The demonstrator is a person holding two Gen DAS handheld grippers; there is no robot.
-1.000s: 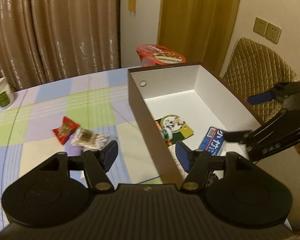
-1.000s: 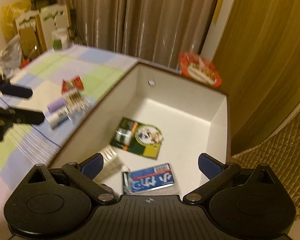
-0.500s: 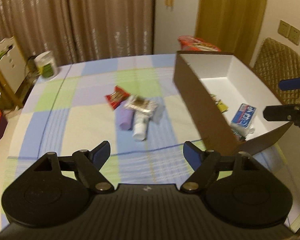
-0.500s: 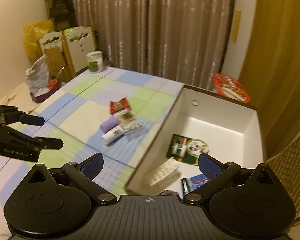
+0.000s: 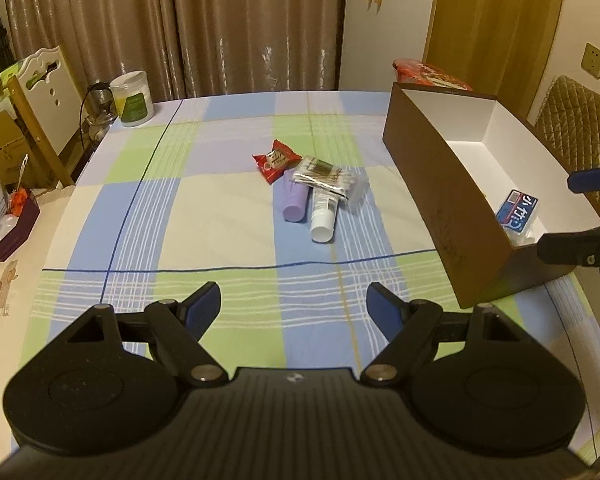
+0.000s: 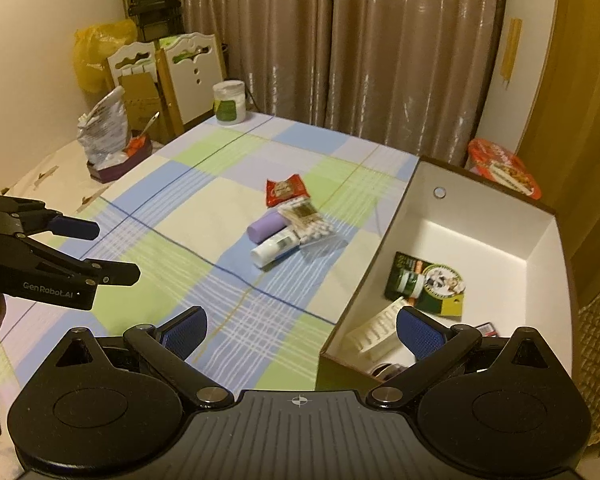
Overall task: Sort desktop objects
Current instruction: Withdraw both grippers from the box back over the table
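A small heap lies mid-table: a red snack packet [image 5: 275, 159] [image 6: 285, 190], a clear pack of cotton swabs [image 5: 327, 176] [image 6: 305, 218], a lilac cylinder [image 5: 293, 198] [image 6: 265, 226] and a white tube [image 5: 323, 214] [image 6: 275, 247]. My left gripper [image 5: 294, 310] [image 6: 114, 250] hovers open and empty over the near side of the table, well short of the heap. My right gripper [image 6: 302, 330] [image 5: 572, 216] is open and empty near the front corner of the brown box [image 5: 440, 200] [image 6: 374, 248]. Inside the box lie a blue pack [image 5: 517, 210], a green card [image 6: 428, 282] and a white ribbed piece [image 6: 374, 330].
A white jar with a green label [image 5: 132, 98] [image 6: 229, 102] stands at the far left corner of the checked tablecloth [image 5: 204, 208]. A red noodle bowl [image 5: 430, 74] [image 6: 502, 166] sits behind the box. A padded chair [image 5: 580, 120] is on the right, clutter and white chairs [image 6: 140, 80] on the left.
Both grippers have drawn back from the box toward the near side of the table. The left jaws have opened wider. The heap has come into the middle of both views.
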